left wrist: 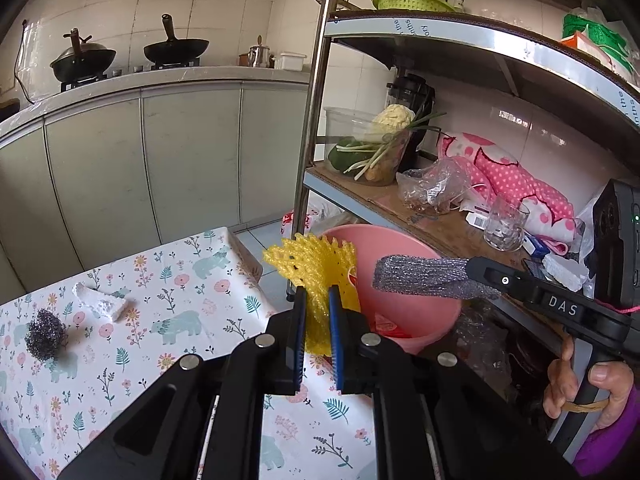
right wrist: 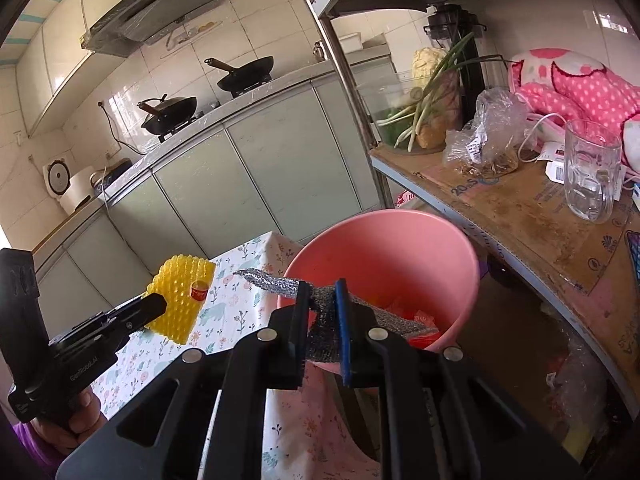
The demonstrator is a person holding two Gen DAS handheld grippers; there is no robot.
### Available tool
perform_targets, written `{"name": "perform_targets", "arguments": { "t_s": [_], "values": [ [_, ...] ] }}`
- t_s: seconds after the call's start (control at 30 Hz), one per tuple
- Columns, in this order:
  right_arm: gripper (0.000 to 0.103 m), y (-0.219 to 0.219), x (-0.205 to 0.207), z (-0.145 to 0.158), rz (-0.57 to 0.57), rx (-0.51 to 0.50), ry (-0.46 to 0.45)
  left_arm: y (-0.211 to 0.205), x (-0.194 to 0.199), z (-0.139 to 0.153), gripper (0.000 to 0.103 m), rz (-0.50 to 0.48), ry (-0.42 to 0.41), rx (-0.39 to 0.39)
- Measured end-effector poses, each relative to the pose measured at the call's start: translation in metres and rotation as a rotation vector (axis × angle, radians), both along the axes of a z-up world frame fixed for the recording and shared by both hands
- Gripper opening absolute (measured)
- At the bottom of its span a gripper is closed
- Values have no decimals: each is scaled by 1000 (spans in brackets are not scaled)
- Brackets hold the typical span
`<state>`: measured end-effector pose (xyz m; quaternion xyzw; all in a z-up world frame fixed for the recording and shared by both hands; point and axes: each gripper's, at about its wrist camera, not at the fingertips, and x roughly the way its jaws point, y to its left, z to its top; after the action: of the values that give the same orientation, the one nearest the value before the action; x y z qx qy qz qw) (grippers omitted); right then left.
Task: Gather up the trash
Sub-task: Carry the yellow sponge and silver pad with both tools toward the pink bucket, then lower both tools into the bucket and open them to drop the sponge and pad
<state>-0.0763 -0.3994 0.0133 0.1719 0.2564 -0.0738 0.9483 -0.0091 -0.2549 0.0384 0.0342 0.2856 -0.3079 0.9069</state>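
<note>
My left gripper (left wrist: pixel 318 296) is shut on a yellow foam fruit net (left wrist: pixel 316 268), held at the table's far corner beside the pink bucket (left wrist: pixel 400 256). My right gripper (right wrist: pixel 323 292) is shut on a flat silver mesh scouring cloth (right wrist: pixel 276 280), which hangs over the pink bucket (right wrist: pixel 384 240). From the left wrist view the silver cloth (left wrist: pixel 420 276) sticks out over the bucket's rim. The right wrist view shows the yellow net (right wrist: pixel 176 296) with a small red sticker, left of the bucket. Red wrappers lie inside the bucket.
On the floral tablecloth (left wrist: pixel 172 320) lie a steel wool ball (left wrist: pixel 45 334) and a white foam piece (left wrist: pixel 102 302). A metal shelf (left wrist: pixel 440 224) right of the bucket holds a glass mug (left wrist: pixel 505 224), plastic bags, vegetables and pink cloth. Its steel post (left wrist: pixel 312 120) stands by the bucket.
</note>
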Motion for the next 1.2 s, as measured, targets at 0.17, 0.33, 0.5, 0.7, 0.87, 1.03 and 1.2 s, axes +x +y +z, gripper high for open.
{"name": "perform_targets", "arguments": {
  "t_s": [0.17,0.33,0.5,0.7,0.87,1.03,1.2],
  "values": [
    [13,-10,-2,2,-22,3,-11,-17,-2,0,10,-30,-6,12],
    [13,-21,-5,1,-51,12,-13,-35,1,-1,10,-55,-6,27],
    [13,-35,-6,-3,-75,25,-9,-54,5,-3,10,-69,-12,42],
    [13,-45,-1,-9,-90,47,-8,-77,15,-8,10,-94,4,38],
    [13,-48,14,-17,-113,35,20,-95,28,-23,10,-98,25,63],
    [13,-51,27,-29,-119,38,60,-109,42,-44,10,-85,66,107],
    [13,-51,41,-37,-114,19,84,-117,52,-60,10,-71,88,125]
  ]
}}
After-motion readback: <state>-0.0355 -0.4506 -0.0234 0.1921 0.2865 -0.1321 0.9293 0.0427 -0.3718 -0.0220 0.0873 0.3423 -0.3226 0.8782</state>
